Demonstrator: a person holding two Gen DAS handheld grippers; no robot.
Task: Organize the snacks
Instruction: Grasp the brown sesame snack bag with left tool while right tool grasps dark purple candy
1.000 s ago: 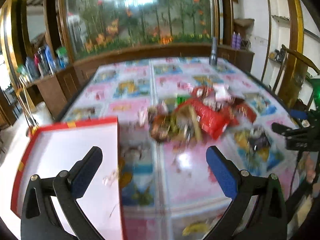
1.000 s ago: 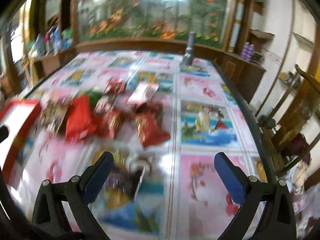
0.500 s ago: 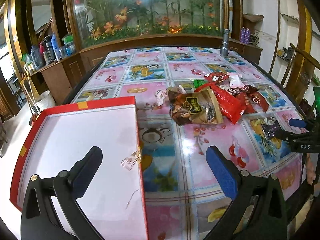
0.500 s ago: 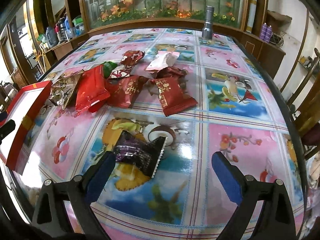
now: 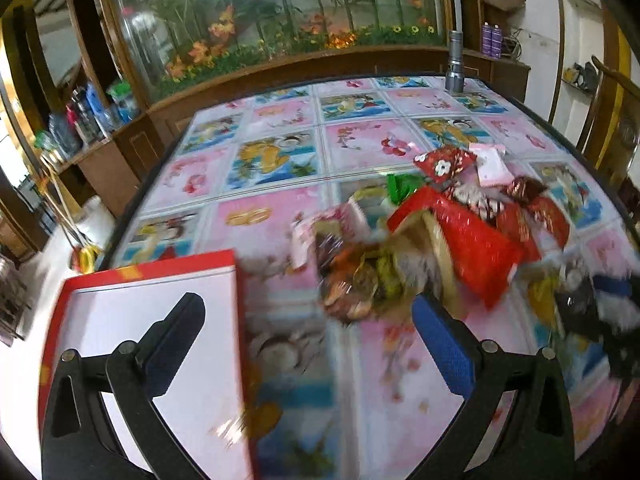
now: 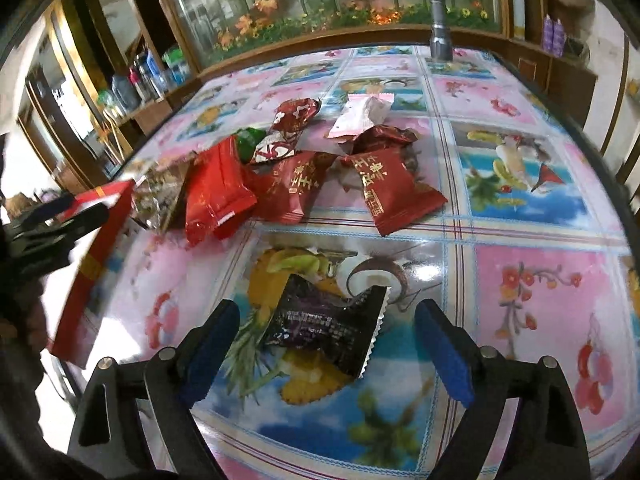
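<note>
Left wrist view, taken from left to right: a red box (image 5: 152, 276) with a white inside lies flat at the near left corner of the bench (image 5: 280, 152), which is covered in a pink and blue picture cloth. The left gripper (image 5: 308, 344) hangs above the box edge with its jaws spread wide and nothing between them; its left finger (image 5: 172, 340) is over the white inside, its right finger (image 5: 444, 348) over the cloth. Just right of the box sits a blurred brownish snack bag (image 5: 368, 280), then a long bright red packet (image 5: 472, 240), with smaller red, green and pink wrappers piled behind it. A metal flashlight (image 5: 455, 60) stands upright at the far edge of the bench.

Right wrist view, same order: the red box (image 6: 96, 248) shows at the left, the other gripper dark and blurred beside it. Next comes the heap of snacks (all touching or overlapping): the bright red packet (image 6: 216, 196), two dark red packets with gold writing (image 6: 296, 184) (image 6: 388, 188), a green wrapper (image 6: 250, 140), and a pink-and-white packet (image 6: 364, 114) at the back. Well apart from the heap, nearer the camera, a dark purple packet (image 6: 328, 328) lies flat on the cloth. The right gripper (image 6: 328, 352) has its jaws wide, one finger on each side of that purple packet, neither one touching it. The flashlight (image 6: 439, 32) stands at the far edge.
</note>
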